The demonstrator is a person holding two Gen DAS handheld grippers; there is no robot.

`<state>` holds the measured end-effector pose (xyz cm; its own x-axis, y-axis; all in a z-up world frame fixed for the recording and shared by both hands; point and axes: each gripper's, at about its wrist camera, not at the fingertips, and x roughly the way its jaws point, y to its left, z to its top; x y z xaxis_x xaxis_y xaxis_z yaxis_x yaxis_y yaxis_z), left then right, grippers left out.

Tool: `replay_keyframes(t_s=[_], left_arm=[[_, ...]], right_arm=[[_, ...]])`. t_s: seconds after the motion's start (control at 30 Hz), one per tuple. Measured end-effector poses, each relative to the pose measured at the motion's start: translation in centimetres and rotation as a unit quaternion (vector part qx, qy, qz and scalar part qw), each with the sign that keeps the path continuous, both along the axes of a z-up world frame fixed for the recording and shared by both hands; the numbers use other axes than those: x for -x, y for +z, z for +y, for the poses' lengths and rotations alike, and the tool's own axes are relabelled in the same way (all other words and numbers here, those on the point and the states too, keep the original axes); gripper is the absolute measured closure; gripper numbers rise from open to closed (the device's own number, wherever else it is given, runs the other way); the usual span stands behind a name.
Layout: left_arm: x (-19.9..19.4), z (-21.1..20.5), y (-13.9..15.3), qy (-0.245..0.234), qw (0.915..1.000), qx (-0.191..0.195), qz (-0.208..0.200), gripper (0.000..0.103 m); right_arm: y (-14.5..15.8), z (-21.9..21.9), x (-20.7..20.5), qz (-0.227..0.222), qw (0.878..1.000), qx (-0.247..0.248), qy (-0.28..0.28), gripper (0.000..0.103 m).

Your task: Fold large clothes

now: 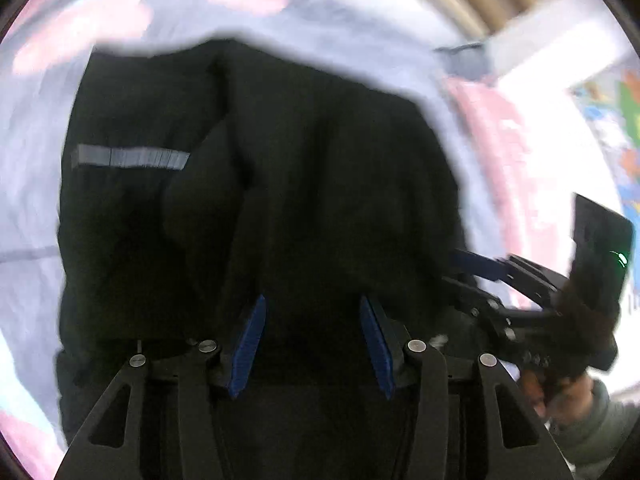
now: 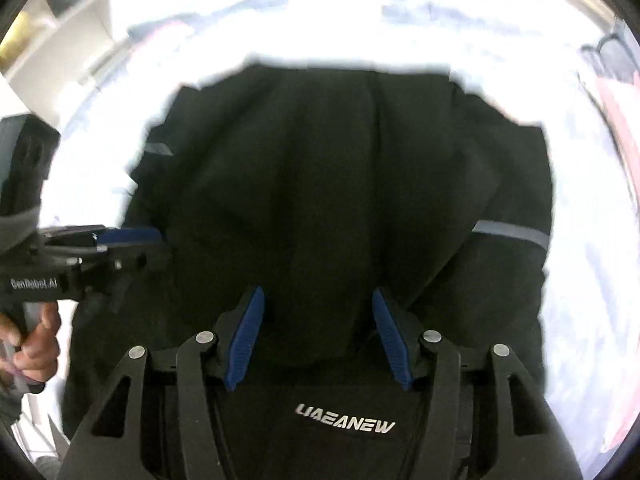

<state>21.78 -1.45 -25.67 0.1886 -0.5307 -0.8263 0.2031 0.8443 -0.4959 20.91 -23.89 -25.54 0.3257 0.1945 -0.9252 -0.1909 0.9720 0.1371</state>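
Black jacket [image 1: 280, 184] lies on the pale sheet [image 1: 24, 184]. Left gripper [image 1: 312, 340] and right gripper [image 2: 318, 336] both over the jacket's near edge, fingers spread, holding nothing.

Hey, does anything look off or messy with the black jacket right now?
Nothing damaged or spilled. The black jacket lies bunched and creased on the bedsheet, not flat. Both grippers, left and right, are open.
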Motion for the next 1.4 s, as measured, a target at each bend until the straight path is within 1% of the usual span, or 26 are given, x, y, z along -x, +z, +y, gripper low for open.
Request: replay_keyframes(t_s=[0.07,0.1,0.13,0.2,0.27,0.33,0.4,0.43,0.47,0.53,0.57,0.6,0.67,0.7,0.73,0.8,0.83,0.87,0.93,0.97,1.03,1.1,1.17,1.2,1.33,1.4], left_arm=[[-0.8,-0.1,-2.2,0.010,0.9997,0.000,0.021,0.053],[-0.8,-0.3,-2.8,0.007,0.9997,-0.005,0.021,0.053],[-0.7,-0.6,-2.8,-0.003,0.9997,-0.022,0.011,0.053],[0.1,-1.7,-1.4,-0.024,0.9974,-0.066,-0.013,0.053],[0.9,-1.5,-0.2,-0.030,0.9965,-0.075,-0.024,0.053],[2.0,-0.8,1.3,-0.021,0.9967,-0.074,-0.027,0.053],[4.2,1.4,3.3,0.002,0.9967,-0.070,-0.040,0.053],[6.2,2.8,3.7,0.010,0.9968,-0.067,-0.043,0.053],[7.3,4.4,4.6,0.028,0.9968,-0.060,-0.044,0.053],[9.8,7.5,6.6,0.064,0.9952,-0.055,-0.049,0.053],[11.1,9.0,7.3,0.080,0.9937,-0.057,-0.054,0.053],[11.8,9.8,7.9,0.090,0.9925,-0.060,-0.057,0.053],[14.7,12.6,8.8,0.120,0.9885,-0.070,-0.058,0.053],[15.7,14.3,9.1,0.134,0.9869,-0.071,-0.057,0.053],[17.0,16.1,9.2,0.148,0.9853,-0.067,-0.053,0.053],[19.2,18.2,8.7,0.175,0.9821,-0.058,-0.039,0.052],[19.9,18.5,8.5,0.184,0.9805,-0.060,-0.033,0.052],[21.2,19.0,8.2,0.195,0.9776,-0.073,-0.026,0.052],[23.0,19.3,7.1,0.198,0.9758,-0.091,-0.011,0.052],[23.5,19.3,6.6,0.197,0.9769,-0.083,-0.002,0.052],[24.6,19.5,5.1,0.199,0.9782,-0.049,0.031,0.051],[26.1,20.5,3.2,0.207,0.9757,-0.014,0.072,0.050],[27.3,21.1,1.3,0.214,0.9712,0.007,0.104,0.050],[27.9,21.3,0.2,0.214,0.9687,0.009,0.125,0.050],[29.6,20.4,-2.7,0.199,0.9663,-0.016,0.162,0.050],[30.5,20.4,-3.8,0.197,0.9641,-0.001,0.178,0.050]], right_arm=[[-3.8,-0.5,-0.7,0.051,0.999,-0.002,-0.011,0.044],[-4.2,-0.4,-1.6,0.050,0.999,0.001,-0.014,0.044],[-4.2,-0.2,-1.6,0.046,0.999,0.007,-0.015,0.044],[-3.5,0.2,-1.6,0.046,0.999,0.018,-0.020,0.044],[-2.5,0.1,-1.3,0.049,0.998,0.014,-0.023,0.044],[-1.3,-0.4,-0.5,0.049,0.998,0.004,-0.029,0.044],[0.9,-1.1,1.1,0.032,0.999,-0.001,-0.031,0.043],[1.8,-1.4,2.0,0.023,0.999,0.002,-0.032,0.043],[2.8,-1.8,3.1,0.012,0.999,0.008,-0.035,0.043],[4.2,-2.4,5.3,0.006,0.999,0.023,-0.047,0.043],[4.9,-3.0,6.7,0.004,0.998,0.021,-0.055,0.043],[5.4,-3.6,7.9,0.003,0.998,0.017,-0.064,0.043],[6.1,-4.7,10.3,0.002,0.996,0.011,-0.086,0.043],[5.8,-5.9,11.9,0.004,0.995,0.008,-0.096,0.043],[5.4,-6.0,12.7,0.008,0.994,0.007,-0.105,0.043],[5.1,-7.2,14.7,0.018,0.992,0.002,-0.126,0.043],[4.9,-7.9,15.6,0.023,0.990,-0.001,-0.138,0.043],[4.7,-8.6,16.4,0.028,0.988,-0.004,-0.150,0.043],[4.4,-9.7,17.8,0.037,0.985,-0.010,-0.166,0.043],[4.3,-10.3,18.5,0.040,0.983,-0.012,-0.177,0.043],[4.2,-11.1,19.6,0.043,0.981,-0.015,-0.191,0.043],[4.0,-11.9,20.7,0.050,0.978,-0.017,-0.204,0.043],[3.7,-12.8,22.0,0.061,0.974,-0.021,-0.216,0.043],[3.5,-13.1,22.5,0.066,0.973,-0.022,-0.220,0.043],[2.2,-15.0,24.8,0.085,0.968,-0.005,-0.238,0.043],[1.4,-16.2,26.2,0.095,0.962,-0.006,-0.255,0.043]])
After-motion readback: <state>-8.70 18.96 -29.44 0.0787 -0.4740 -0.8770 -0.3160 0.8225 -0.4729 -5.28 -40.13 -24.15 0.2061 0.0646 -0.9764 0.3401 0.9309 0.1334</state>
